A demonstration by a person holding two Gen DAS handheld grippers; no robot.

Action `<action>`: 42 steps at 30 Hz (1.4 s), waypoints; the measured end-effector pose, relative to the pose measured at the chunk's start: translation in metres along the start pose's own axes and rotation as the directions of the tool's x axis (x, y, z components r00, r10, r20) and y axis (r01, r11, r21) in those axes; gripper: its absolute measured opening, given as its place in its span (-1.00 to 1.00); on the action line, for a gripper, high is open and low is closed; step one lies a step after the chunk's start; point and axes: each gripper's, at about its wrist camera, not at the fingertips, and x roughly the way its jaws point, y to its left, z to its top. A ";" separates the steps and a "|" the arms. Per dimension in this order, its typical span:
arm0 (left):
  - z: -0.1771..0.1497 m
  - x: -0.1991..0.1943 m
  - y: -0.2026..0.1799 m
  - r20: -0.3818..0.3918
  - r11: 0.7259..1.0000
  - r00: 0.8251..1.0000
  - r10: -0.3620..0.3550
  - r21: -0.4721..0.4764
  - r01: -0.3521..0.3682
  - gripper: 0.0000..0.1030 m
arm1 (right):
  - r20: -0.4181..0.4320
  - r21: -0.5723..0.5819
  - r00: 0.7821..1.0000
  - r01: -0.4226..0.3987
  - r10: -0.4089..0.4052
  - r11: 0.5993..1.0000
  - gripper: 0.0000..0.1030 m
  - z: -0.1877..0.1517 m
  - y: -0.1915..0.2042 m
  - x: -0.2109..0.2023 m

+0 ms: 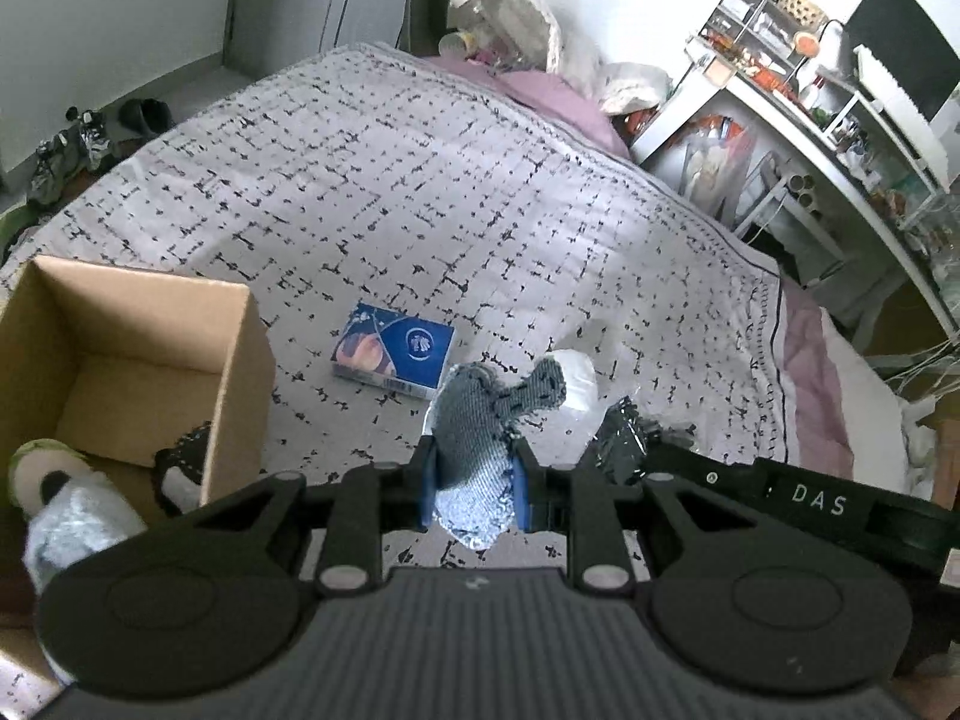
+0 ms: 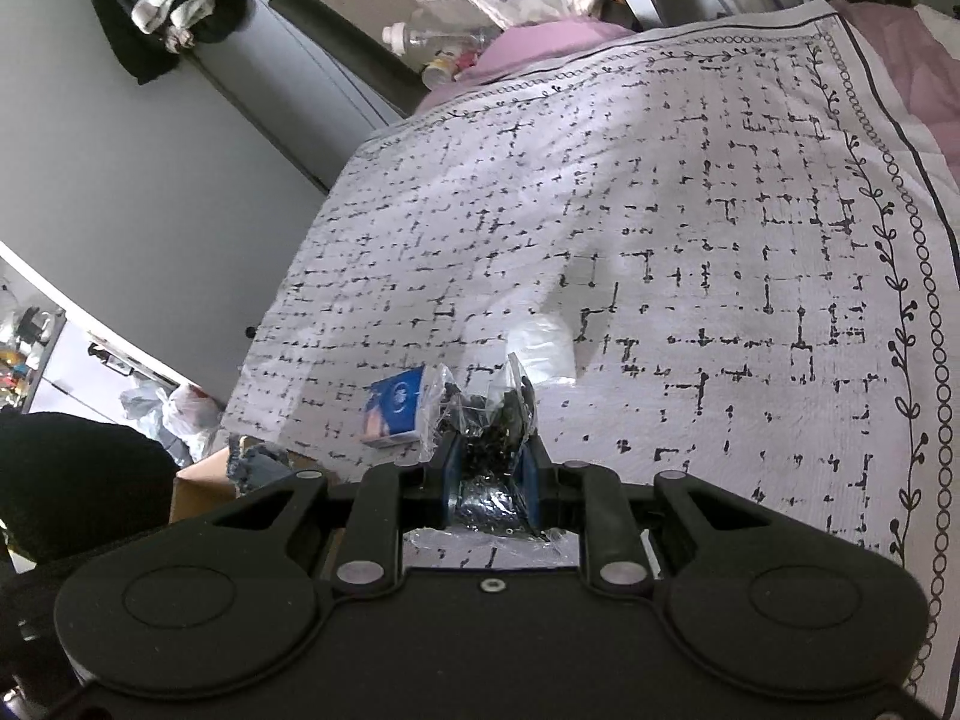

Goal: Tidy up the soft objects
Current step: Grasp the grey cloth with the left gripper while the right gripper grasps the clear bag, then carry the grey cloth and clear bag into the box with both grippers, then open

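Observation:
My left gripper (image 1: 474,480) is shut on a blue-grey knitted cloth (image 1: 486,420) and holds it above the bed, right of the open cardboard box (image 1: 228,354). The box holds a green-and-white plush (image 1: 54,480) and a black-and-white soft item (image 1: 180,468). My right gripper (image 2: 489,474) is shut on a clear plastic bag of black fabric (image 2: 492,420); the bag also shows in the left wrist view (image 1: 624,444). A white soft roll (image 2: 540,348) lies on the bed just beyond it, also in the left wrist view (image 1: 576,384).
A blue carton (image 1: 393,354) lies on the patterned bedspread (image 1: 420,180); it also shows in the right wrist view (image 2: 396,408). A cluttered white desk (image 1: 810,120) stands to the right of the bed. Shoes (image 1: 66,150) sit on the floor at far left.

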 end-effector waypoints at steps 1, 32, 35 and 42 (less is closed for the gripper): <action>0.000 -0.004 0.001 0.004 1.000 1.000 0.000 -0.001 0.000 -0.55 | 0.004 -0.001 1.000 0.000 0.000 1.000 -0.59 -0.001 0.002 -0.003; -0.009 -0.103 0.097 0.082 0.996 0.996 0.039 -0.083 -0.032 -0.54 | 0.056 -0.177 0.998 -0.003 0.013 0.984 -0.59 -0.020 0.072 -0.035; -0.012 -0.108 0.113 0.085 0.994 0.995 0.046 -0.098 -0.038 -0.54 | 0.054 -0.204 0.998 0.002 0.009 0.979 -0.59 -0.024 0.083 -0.034; -0.024 -0.108 0.145 0.062 0.988 0.997 0.055 -0.146 -0.046 -0.54 | 0.055 -0.262 0.998 0.009 0.006 0.965 -0.59 -0.033 0.110 -0.030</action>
